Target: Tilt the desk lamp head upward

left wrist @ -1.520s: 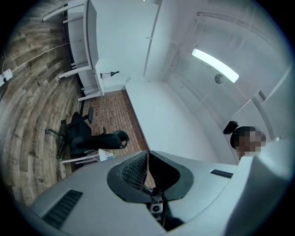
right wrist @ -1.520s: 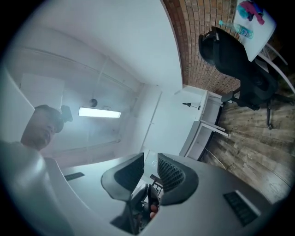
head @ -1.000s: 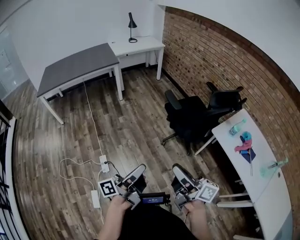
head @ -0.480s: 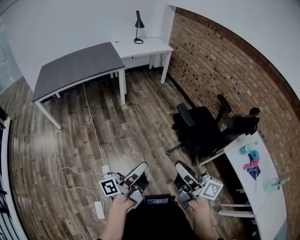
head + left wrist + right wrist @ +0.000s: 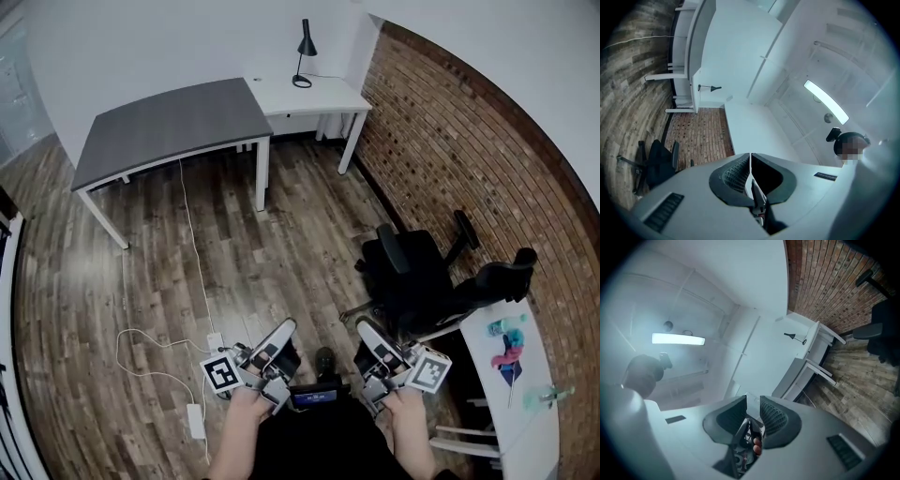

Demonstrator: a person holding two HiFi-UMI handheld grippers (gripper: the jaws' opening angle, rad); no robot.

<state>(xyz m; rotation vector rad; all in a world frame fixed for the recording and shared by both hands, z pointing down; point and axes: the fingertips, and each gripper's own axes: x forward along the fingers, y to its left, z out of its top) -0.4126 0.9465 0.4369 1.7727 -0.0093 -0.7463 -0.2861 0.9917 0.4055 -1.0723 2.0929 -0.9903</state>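
The black desk lamp stands on a white desk in the far corner, its cone-shaped head pointing down. It also shows small in the left gripper view as the lamp and in the right gripper view as the lamp. Both grippers are held close to the person's body, far from the lamp. My left gripper has its jaw tips touching, with nothing in them. My right gripper has its jaws a narrow gap apart, and nothing is between them.
A grey desk adjoins the white one. Two black office chairs stand at the right by the brick wall. A white cable runs over the wood floor to a power strip. A white table holds small items.
The whole scene has shifted in the head view: the lamp and desks sit further right and look nearer, and the chairs have slid down and right. Both grippers keep their pose.
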